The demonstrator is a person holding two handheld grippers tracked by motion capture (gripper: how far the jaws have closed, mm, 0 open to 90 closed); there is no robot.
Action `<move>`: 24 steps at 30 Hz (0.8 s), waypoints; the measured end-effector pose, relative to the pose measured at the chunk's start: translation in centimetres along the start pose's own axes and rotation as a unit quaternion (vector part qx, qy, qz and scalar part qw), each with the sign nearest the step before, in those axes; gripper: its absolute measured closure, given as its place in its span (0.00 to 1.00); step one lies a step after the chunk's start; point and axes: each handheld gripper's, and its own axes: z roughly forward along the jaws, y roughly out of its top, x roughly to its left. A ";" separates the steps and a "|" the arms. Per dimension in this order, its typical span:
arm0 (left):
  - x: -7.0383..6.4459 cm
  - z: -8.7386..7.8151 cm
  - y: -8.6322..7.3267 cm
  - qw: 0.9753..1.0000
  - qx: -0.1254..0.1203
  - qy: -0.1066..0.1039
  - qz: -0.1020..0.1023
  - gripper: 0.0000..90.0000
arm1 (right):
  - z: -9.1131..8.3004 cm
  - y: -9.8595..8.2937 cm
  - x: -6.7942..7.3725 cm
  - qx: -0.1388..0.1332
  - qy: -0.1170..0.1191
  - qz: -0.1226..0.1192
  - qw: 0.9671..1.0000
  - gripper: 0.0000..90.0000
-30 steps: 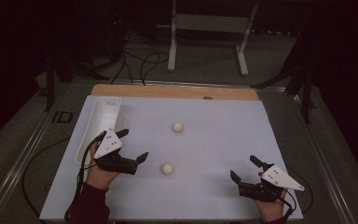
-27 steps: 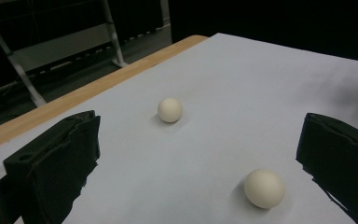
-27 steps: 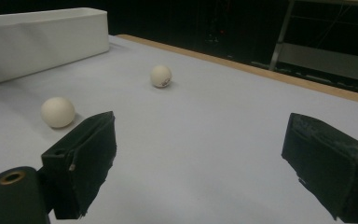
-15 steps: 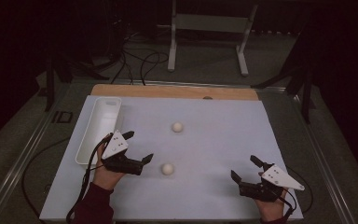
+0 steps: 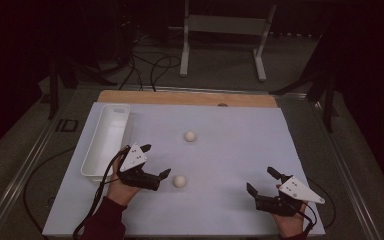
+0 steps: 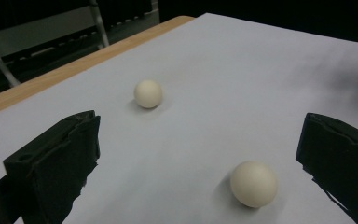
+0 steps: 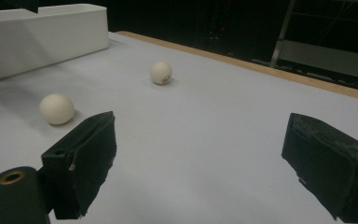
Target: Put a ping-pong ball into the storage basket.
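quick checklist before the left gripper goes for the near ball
1. Left gripper open wide enough for the ball: ok, its jaws stand well apart in the left gripper view.
2. Near ball free on the white sheet, touching nothing: ok.
3. Ball centred between the jaws: not ok; in the left gripper view the near ball sits close to the right-hand jaw.
4. Far ball clear of the approach: ok, it lies well beyond.
5. White tray free to receive a ball: ok, it looks empty.
6. Right gripper out of the way: ok, open and off at the sheet's right side.
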 end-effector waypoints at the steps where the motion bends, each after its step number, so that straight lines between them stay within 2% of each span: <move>1: 0.0 0.1 0.0 1.000 0.001 -0.001 0.001 0.00 | 0.0 0.0 0.0 0.000 0.000 0.000 1.000 0.11; 14: -0.8 0.9 -0.3 1.000 0.011 -0.016 0.003 0.00 | 0.1 0.0 0.1 0.002 0.001 -0.003 1.000 0.11; 24: -1.8 2.1 -0.5 0.999 0.024 -0.032 0.012 0.00 | 0.1 0.0 0.1 0.003 0.001 -0.003 1.000 0.11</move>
